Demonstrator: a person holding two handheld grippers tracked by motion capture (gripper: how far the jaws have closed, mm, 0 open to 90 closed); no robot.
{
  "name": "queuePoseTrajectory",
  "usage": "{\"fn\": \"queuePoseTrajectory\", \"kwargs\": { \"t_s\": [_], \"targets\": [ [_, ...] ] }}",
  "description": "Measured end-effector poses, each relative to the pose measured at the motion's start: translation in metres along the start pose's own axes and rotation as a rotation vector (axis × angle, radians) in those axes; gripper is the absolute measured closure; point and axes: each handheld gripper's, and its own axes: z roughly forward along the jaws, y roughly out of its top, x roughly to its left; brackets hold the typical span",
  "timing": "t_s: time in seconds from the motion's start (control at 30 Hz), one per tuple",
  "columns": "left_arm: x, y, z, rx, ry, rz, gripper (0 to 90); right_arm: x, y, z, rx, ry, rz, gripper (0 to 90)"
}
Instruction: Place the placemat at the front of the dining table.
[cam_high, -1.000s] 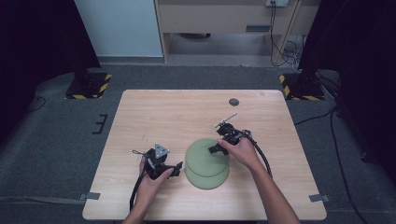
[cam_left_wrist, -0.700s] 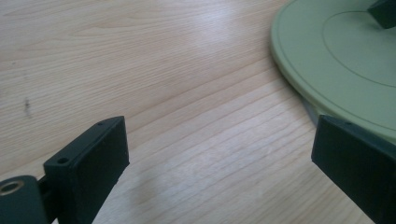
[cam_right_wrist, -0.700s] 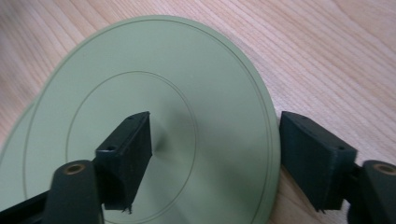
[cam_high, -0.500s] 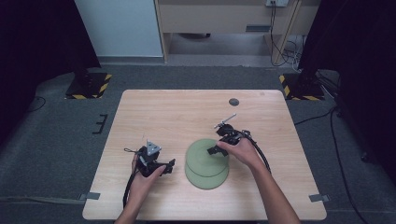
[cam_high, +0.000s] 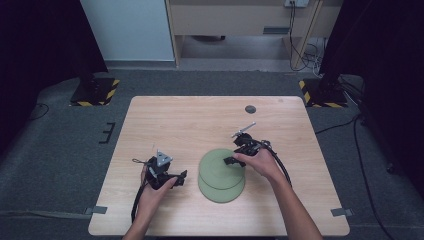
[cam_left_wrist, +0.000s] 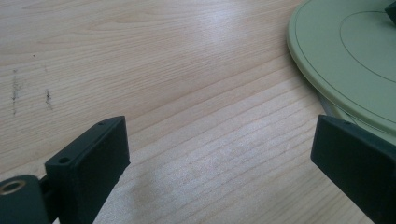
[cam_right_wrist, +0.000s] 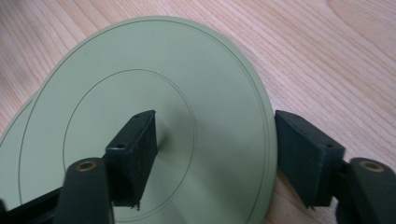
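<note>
Fingers (cam_left_wrist: 88, 163) spread wide above table (cam_left_wrist: 163, 70), green plate (cam_left_wrist: 350, 60) beside.

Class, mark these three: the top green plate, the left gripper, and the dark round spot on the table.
top green plate (cam_right_wrist: 196, 60), right gripper view, on its bare upper face.
left gripper (cam_high: 181, 176), high view, between its jaw tips.
dark round spot (cam_high: 250, 109), high view, on its centre.

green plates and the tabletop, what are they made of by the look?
Green plates: likely moulded plastic or melamine, matte. Signs: uniform sage colour, soft sheen, thin rim, fine concentric rings; glazed ceramic can't be ruled out. Two are stacked, the upper one shifted off the lower.
Tabletop: light wood or wood-look laminate, satin. Signs: straight grain lines, a soft glare patch, small dark scuffs.
</note>
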Motion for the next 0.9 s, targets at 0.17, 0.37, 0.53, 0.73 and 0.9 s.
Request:
{"fn": "queuePoseTrajectory", "kwargs": {
  "t_s": [0.17,0.37,0.53,0.73,0.9],
  "targets": [
    [0.0003,0.0,-0.0001,-0.001,0.001,-0.001,3.8,-0.0038,-0.0014,-0.002,-0.013,0.009,0.017,38.2],
    [0.0,0.0001,0.0001,0.0,0.002,0.0,3.9,-0.0049,-0.001,-0.004,-0.016,0.001,0.012,42.0],
    [0.0004,0.0,0.0001,0.0,0.004,-0.001,4.1,-0.0058,-0.0014,-0.0066,-0.027,-0.013,0.001,47.9],
    [-0.0007,-0.0001,0.0011,0.004,0.006,0.003,4.2,-0.0066,-0.0017,-0.0082,-0.031,-0.019,0.0,52.6],
    [-0.0006,-0.0001,0.0012,0.006,0.007,0.003,4.2,-0.0065,-0.0016,-0.0085,-0.03,-0.023,-0.006,52.7]
  ]
}}
